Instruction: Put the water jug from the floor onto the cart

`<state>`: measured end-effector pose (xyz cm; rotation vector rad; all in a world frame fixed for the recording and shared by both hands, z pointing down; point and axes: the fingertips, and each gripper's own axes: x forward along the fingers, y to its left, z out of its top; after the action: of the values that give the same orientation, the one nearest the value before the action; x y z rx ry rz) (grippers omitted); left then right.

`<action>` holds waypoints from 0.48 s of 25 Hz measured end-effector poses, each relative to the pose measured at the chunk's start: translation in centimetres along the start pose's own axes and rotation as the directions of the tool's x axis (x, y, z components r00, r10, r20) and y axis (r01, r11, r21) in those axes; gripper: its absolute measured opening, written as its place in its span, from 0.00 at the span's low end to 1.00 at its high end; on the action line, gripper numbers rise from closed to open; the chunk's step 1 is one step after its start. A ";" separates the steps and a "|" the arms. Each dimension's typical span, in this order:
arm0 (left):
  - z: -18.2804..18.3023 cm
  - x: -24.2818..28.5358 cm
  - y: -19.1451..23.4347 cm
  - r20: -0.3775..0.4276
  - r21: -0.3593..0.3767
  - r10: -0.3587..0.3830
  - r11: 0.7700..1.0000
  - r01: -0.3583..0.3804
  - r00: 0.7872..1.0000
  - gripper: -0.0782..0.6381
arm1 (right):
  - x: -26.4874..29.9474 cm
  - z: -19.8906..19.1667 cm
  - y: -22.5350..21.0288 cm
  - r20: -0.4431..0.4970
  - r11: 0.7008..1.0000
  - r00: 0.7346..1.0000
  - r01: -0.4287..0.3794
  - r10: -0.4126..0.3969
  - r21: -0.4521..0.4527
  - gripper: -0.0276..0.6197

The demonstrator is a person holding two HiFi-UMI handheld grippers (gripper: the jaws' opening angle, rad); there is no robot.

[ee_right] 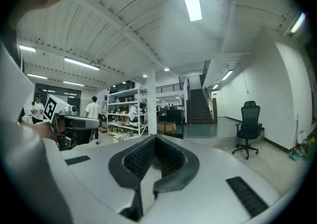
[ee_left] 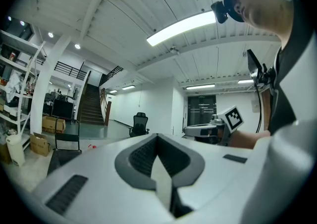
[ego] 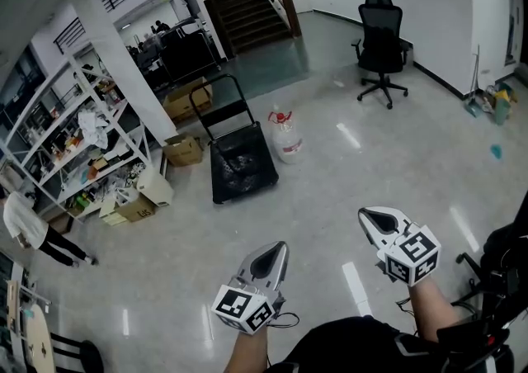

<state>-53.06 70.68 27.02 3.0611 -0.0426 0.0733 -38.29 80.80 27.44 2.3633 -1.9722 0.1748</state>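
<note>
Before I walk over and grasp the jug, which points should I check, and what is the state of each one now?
1. Clear plastic water jug with red cap upright on the glossy grey floor: ok.
2. Black flat cart with upright handle close beside the jug: ok.
3. Cart deck free for the jug: cannot tell, its dark surface looks wrinkled.
4. Left gripper open for a grasp: not ok, shut and empty.
5. Right gripper open: not ok, shut and empty.
6. Grippers near the jug: not ok, bare floor lies between.
</note>
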 end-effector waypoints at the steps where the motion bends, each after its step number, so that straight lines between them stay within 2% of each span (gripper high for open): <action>1: 0.0 -0.1 0.1 0.001 -0.001 0.000 1.000 0.000 1.000 0.11 | 0.1 0.1 0.2 0.003 1.000 1.000 -0.005 0.005 0.004 0.05; 8: -0.1 -2.0 2.3 0.029 -0.023 0.029 0.999 -0.029 0.999 0.11 | 1.4 0.5 2.0 0.010 1.000 1.000 0.006 -0.006 -0.003 0.05; 12: -0.9 -3.0 3.5 0.026 -0.033 0.003 0.999 -0.003 1.000 0.11 | 2.5 0.2 3.2 -0.019 1.000 1.000 0.018 -0.019 -0.025 0.05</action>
<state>-56.16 67.32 28.01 3.0293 -0.0496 0.0328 -40.94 77.73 27.50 2.3550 -1.9324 0.1703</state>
